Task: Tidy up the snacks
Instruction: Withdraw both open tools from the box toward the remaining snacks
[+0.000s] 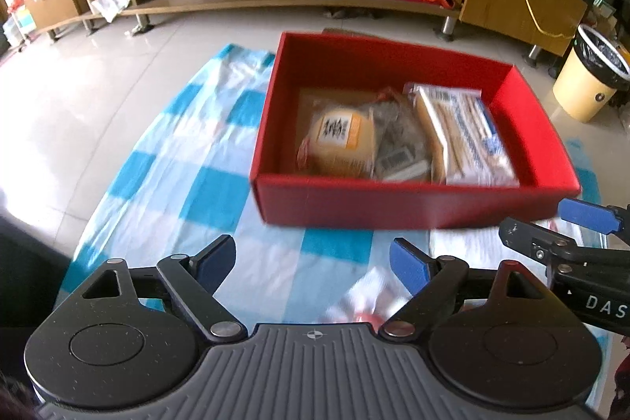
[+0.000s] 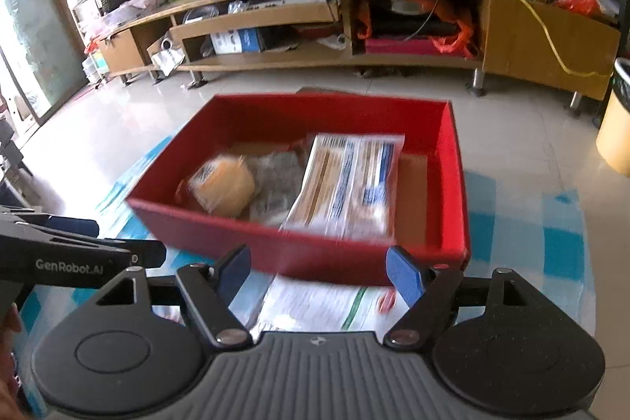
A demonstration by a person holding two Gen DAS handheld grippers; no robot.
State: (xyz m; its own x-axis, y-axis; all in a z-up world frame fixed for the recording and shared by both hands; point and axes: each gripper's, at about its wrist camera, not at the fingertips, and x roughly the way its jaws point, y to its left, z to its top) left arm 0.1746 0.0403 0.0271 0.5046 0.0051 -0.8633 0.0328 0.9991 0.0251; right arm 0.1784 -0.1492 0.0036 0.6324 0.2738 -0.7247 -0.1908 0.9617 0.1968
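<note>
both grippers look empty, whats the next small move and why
Probably lower the right gripper onto the white printed packet lying on the blue-and-white checked cloth just below its open jaws. The red cardboard box already holds a round yellow snack and a long flat pack, while this packet is outside it. The left gripper is also open and empty.

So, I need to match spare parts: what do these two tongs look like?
Both the left tongs and the right tongs have black linkage arms with silver pivots, blue pads, round black discs and a ribbed grey body. White lettering marks their sides.
</note>
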